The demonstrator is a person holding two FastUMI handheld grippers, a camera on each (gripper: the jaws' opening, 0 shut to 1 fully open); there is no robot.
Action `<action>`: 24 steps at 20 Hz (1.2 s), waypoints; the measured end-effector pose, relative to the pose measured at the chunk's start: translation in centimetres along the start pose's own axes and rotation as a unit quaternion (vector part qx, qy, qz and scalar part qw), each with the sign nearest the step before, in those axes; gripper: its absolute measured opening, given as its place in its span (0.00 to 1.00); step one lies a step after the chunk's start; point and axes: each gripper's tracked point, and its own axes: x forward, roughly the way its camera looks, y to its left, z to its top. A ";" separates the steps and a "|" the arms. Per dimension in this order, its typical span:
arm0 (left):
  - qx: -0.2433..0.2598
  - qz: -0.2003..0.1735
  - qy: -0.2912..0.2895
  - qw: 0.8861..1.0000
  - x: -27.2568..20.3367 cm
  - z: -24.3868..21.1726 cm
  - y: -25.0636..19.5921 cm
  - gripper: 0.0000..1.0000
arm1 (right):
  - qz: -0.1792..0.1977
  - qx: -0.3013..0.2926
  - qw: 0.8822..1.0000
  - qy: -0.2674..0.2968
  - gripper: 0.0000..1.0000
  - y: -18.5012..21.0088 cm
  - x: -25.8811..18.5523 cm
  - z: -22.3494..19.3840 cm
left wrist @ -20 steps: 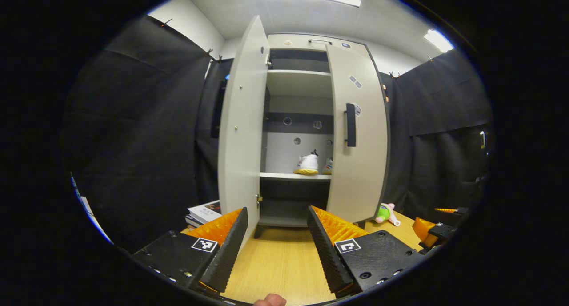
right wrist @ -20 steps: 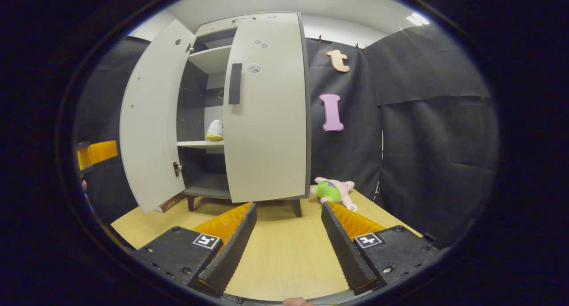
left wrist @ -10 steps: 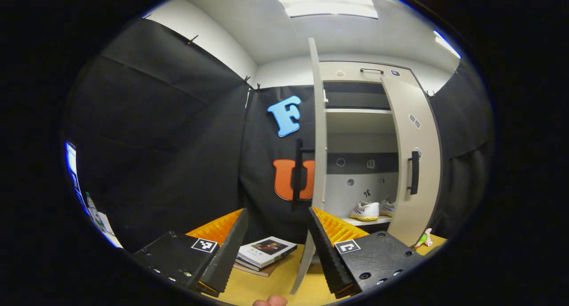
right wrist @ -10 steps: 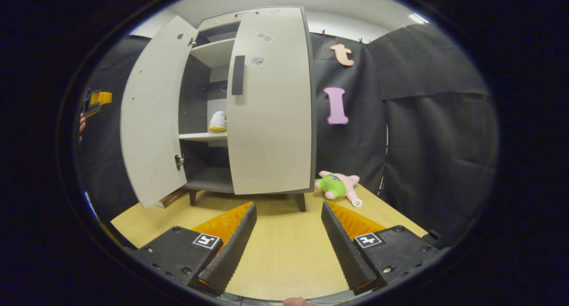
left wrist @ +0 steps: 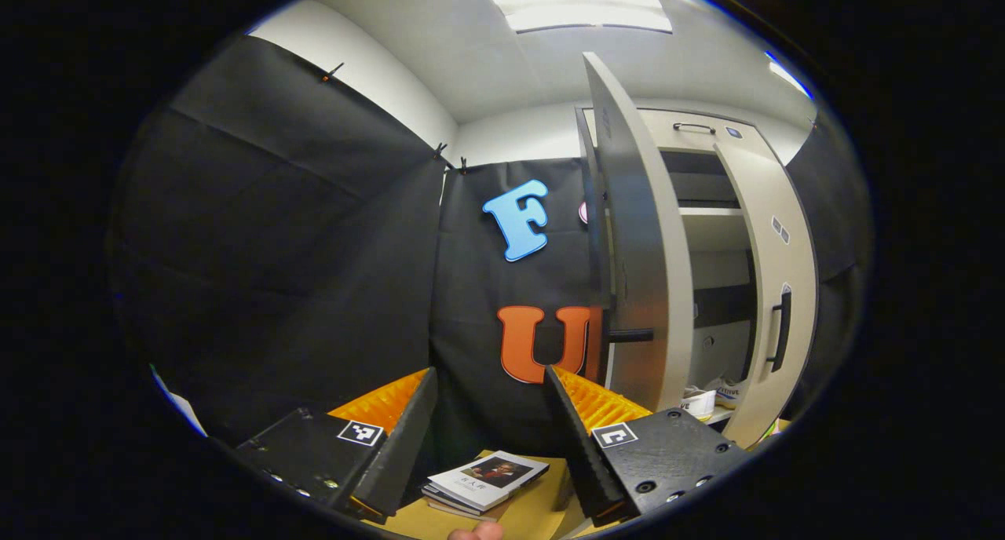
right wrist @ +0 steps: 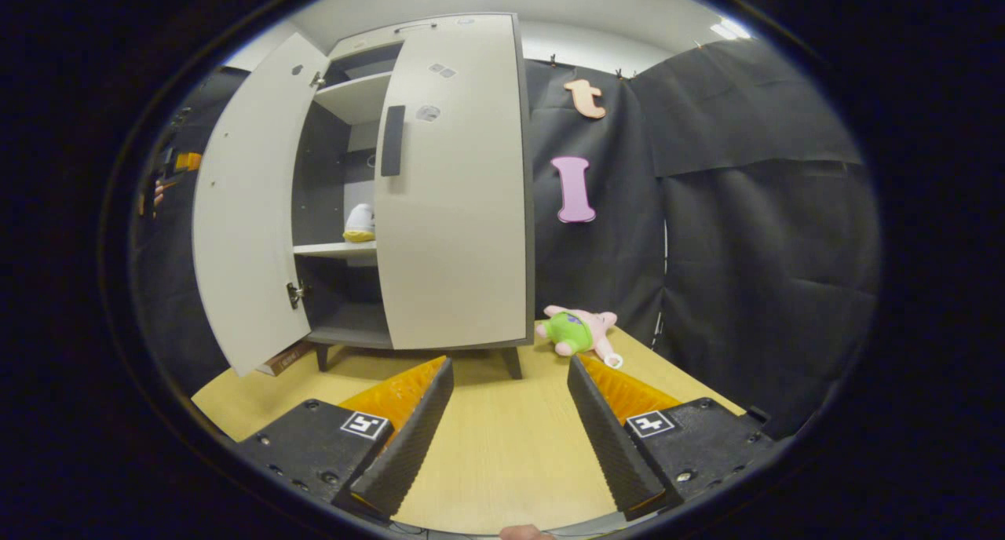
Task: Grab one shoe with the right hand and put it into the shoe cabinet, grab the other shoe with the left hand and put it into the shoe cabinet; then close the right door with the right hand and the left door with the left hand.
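Observation:
The pale shoe cabinet (right wrist: pixel 440 45) stands on the wooden table (right wrist: pixel 502 446). Its right door (right wrist: pixel 455 210) lies across the right half, while the left door (right wrist: pixel 243 210) swings wide open. A white shoe with a yellow sole (right wrist: pixel 359 222) sits on the middle shelf. My right gripper (right wrist: pixel 510 430) is open and holds nothing, low over the table in front of the cabinet. My left gripper (left wrist: pixel 487 438) is open and holds nothing, just left of the left door's outer face (left wrist: pixel 640 289) and its dark handle (left wrist: pixel 628 336). Shoes (left wrist: pixel 703 403) peek out past that door's edge.
A pink and green plush toy (right wrist: pixel 577 332) lies on the table right of the cabinet. A stack of books (left wrist: pixel 487 477) rests below the left gripper, by the open door's lower corner. Black cloth walls close in on all sides.
The left gripper has swung left, from facing the cabinet's inside to the outer side of the left door. The right gripper has barely shifted. Both stay open.

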 end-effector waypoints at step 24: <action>-0.032 -0.081 0.016 0.996 0.3 -0.2 -7.1 0.81 | 0.008 -0.007 1.000 -0.001 0.96 0.3 0.8 0.5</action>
